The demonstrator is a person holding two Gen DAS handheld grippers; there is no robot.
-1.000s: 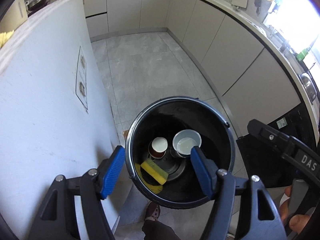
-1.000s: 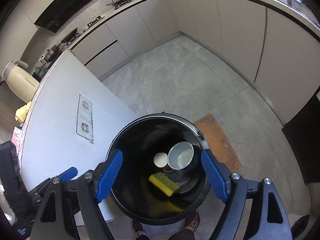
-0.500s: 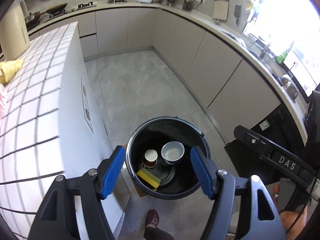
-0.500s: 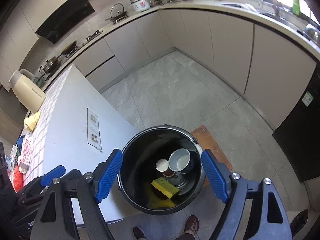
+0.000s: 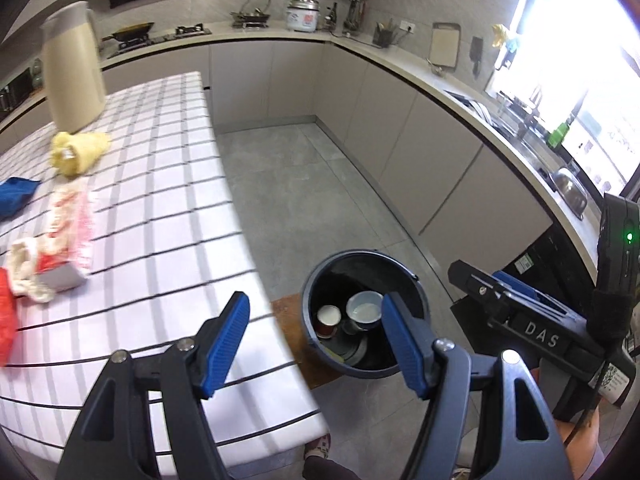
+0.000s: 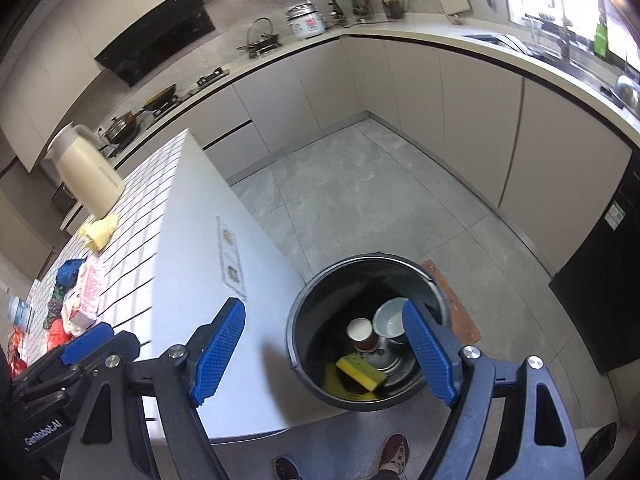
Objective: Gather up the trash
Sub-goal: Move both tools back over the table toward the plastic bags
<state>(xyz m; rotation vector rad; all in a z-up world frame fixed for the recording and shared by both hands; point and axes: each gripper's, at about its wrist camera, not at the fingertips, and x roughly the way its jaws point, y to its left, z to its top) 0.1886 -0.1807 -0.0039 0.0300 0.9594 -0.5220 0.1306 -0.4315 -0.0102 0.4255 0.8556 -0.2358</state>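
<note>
A black bin [image 5: 360, 255] stands on the floor beside the table's end. In it lie a brown paper cup [image 5: 329, 316], a white bowl [image 5: 364, 308] and a yellow sponge [image 6: 361, 371]. My left gripper [image 5: 316, 344] hangs high above the table edge and the bin [image 6: 360, 259], open and empty. My right gripper [image 6: 323, 354] is also open and empty, above the bin's near side. Trash lies on the checkered table [image 5: 168, 200]: a yellow crumpled wad [image 5: 78, 148], a red-and-white wrapper [image 5: 68, 216], a blue cloth [image 5: 14, 196].
A cream jug [image 5: 72, 68] stands at the table's far end. Cabinets and a worktop run along the back and right walls. A brown mat [image 6: 452, 300] lies under the bin. The person's shoes [image 6: 394, 452] are on the floor just below the grippers.
Both grippers have risen and drawn back from the bin, which now looks smaller. The tabletop with its trash has come into the left wrist view. Jaws unchanged.
</note>
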